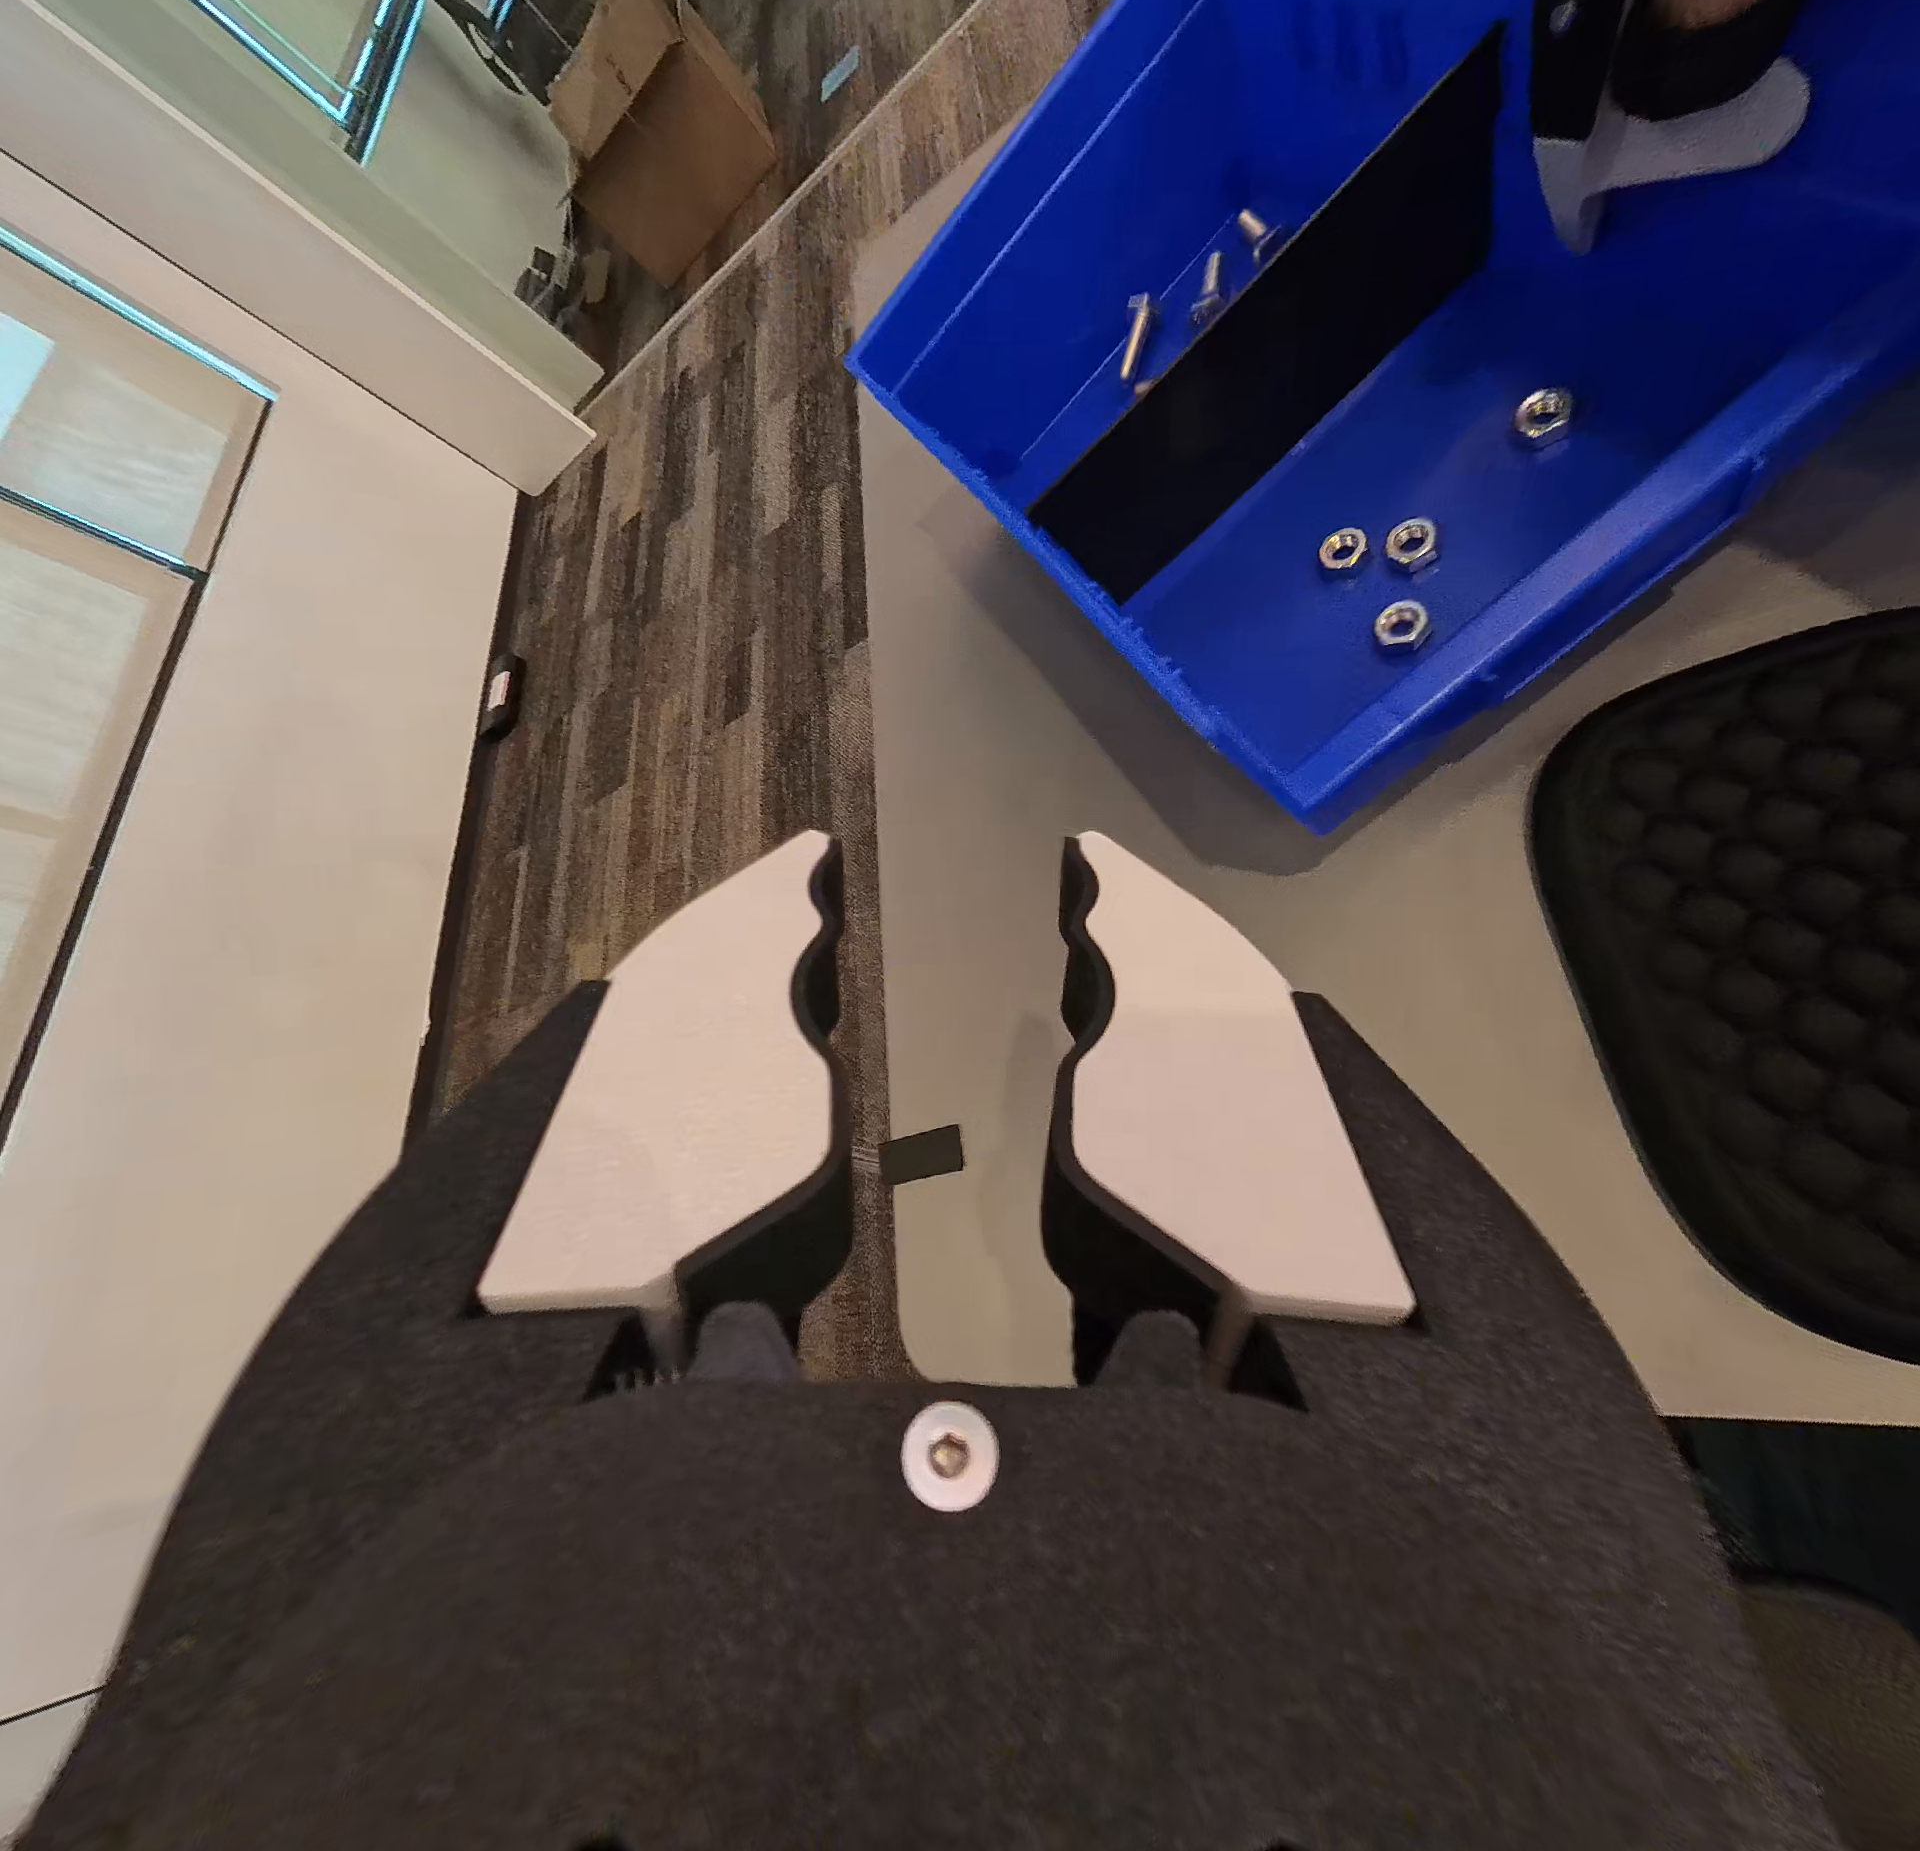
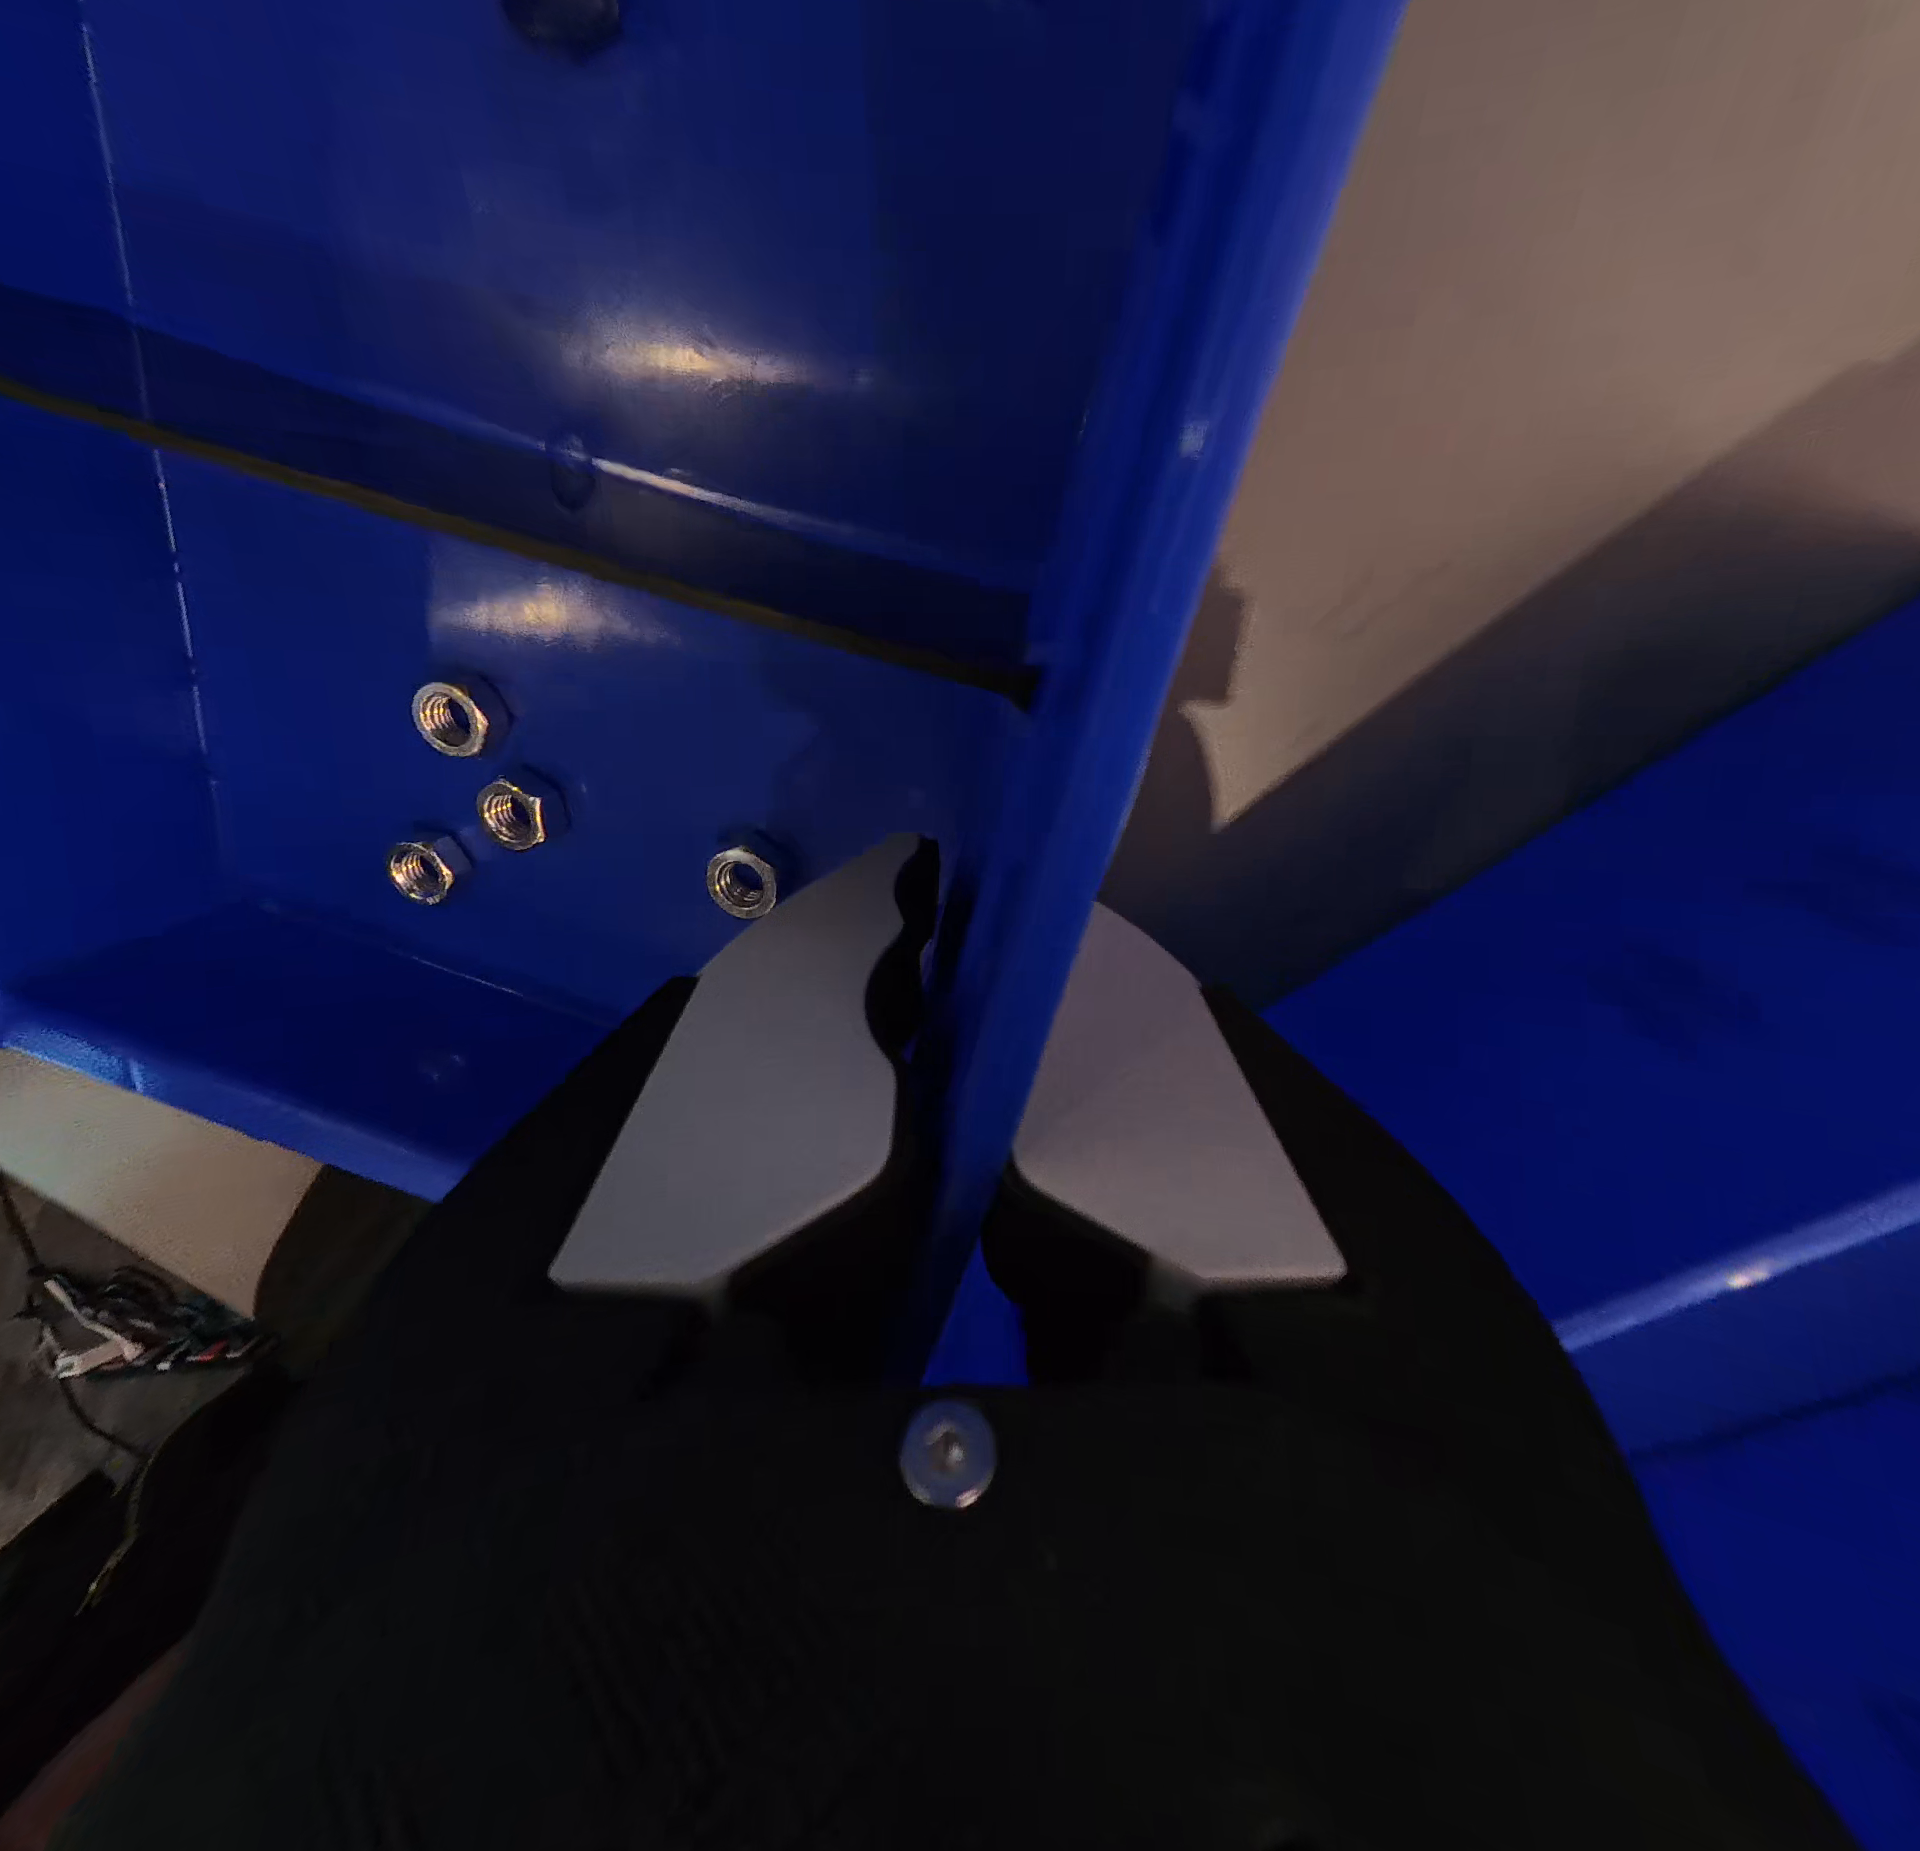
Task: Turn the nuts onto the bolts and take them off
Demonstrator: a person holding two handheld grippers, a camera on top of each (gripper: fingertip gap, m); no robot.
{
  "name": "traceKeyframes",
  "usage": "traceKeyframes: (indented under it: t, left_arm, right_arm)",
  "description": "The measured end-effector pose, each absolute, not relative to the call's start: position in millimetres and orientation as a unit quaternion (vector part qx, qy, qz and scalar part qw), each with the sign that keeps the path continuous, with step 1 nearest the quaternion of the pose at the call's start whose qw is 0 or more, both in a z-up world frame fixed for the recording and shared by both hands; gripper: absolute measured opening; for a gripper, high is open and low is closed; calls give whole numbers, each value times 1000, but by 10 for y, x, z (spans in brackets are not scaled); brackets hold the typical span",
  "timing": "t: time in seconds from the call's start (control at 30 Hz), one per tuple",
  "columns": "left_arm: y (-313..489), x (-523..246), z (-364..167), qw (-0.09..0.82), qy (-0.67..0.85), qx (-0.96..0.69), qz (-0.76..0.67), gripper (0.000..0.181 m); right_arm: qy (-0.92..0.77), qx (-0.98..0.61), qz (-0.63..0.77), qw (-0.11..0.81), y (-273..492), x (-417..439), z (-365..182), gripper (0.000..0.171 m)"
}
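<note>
Left tongs (image 1: 948, 856) were open and empty, fingers spread over the bench (image 1: 966, 721) edge, with patterned carpet (image 1: 686, 575) showing below the left finger. They sat well clear of the blue bin (image 1: 1340, 762).

Right tongs (image 2: 977, 928) were closed on the blue bin's side wall (image 2: 1101, 658): left finger (image 2: 769, 1074) inside the bin, right finger (image 2: 1153, 1105) outside, wall pinched between. In the left wrist view the same tongs appeared at the bin's far corner (image 1: 1621, 128).

A black divider (image 1: 1278, 388) split the bin into two compartments.
- Near compartment: four loose nuts (image 2: 449, 718) flat on the floor. Three were clustered close together; the fourth (image 2: 741, 882) lay apart, just beside the tip of the right tongs' inner finger. Can't tell whether they touched.
- Far compartment: three bolts (image 1: 1135, 338) lying loose next to the divider. No nut was threaded on any bolt that showed.

A black mesh chair seat (image 1: 1756, 1001) sat by the bench edge, near the bin's open front. Cardboard boxes (image 1: 665, 128) stood on the carpet farther off. A tangle of cables (image 2: 135, 1323) was on the floor under the bench in the right wrist view.
</note>
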State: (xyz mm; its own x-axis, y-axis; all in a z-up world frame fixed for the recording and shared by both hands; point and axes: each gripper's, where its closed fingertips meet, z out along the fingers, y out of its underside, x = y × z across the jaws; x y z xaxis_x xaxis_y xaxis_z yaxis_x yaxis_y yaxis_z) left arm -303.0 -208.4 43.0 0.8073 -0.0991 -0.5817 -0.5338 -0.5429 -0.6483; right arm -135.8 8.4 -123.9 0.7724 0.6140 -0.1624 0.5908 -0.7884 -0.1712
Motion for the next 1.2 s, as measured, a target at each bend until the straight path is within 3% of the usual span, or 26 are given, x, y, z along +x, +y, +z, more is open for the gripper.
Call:
traceKeyframes:
  t: [0.1,0.2,0.23,0.27,0.37,0.47,0.63,0.73,0.8,0.87,0.97,1.2]
  left_arm:
    - [-2044,-2964,364,435,192,-847,237,40]
    - [-2015,-2870,290,432,200,-850,226,43]
    - [-2021,-2839,262,431,204,-851,222,44]
    - [-2035,-2814,237,431,205,-851,217,45]
    - [-2116,-2758,168,441,207,-850,199,45]
    - [-2218,-2721,102,447,210,-849,186,45]
    - [-2251,-2550,165,481,211,-836,160,45]
    - [-2144,-2352,240,497,218,-829,138,45]
    - [-2044,-2206,276,501,221,-828,119,45]
    - [-1981,-2090,291,497,225,-831,107,45]
    - [-1997,-2025,338,507,210,-831,88,44]
    - [-2238,-2235,133,494,175,-847,86,42]
  right_arm:
    - [-312,-943,104,49,49,-1394,-1294,11]
    - [-335,-929,129,93,112,-1443,-1113,26]
    - [-348,-917,137,136,189,-1435,-949,26]
    - [-355,-903,139,198,293,-1389,-723,39]
    - [-356,-841,177,366,358,-1050,110,38]
    - [-317,-846,128,409,319,-152,410,53]
    - [-165,-934,73,309,270,1345,-152,58]
    - [-106,-950,200,214,65,1272,-588,54]
    - [-101,-964,197,144,-46,1240,-900,52]
    - [-123,-973,171,94,-125,1247,-1130,29]
    - [-135,-979,130,83,-63,1469,-1192,8]
    - [-115,-987,69,83,82,2842,-1202,9]
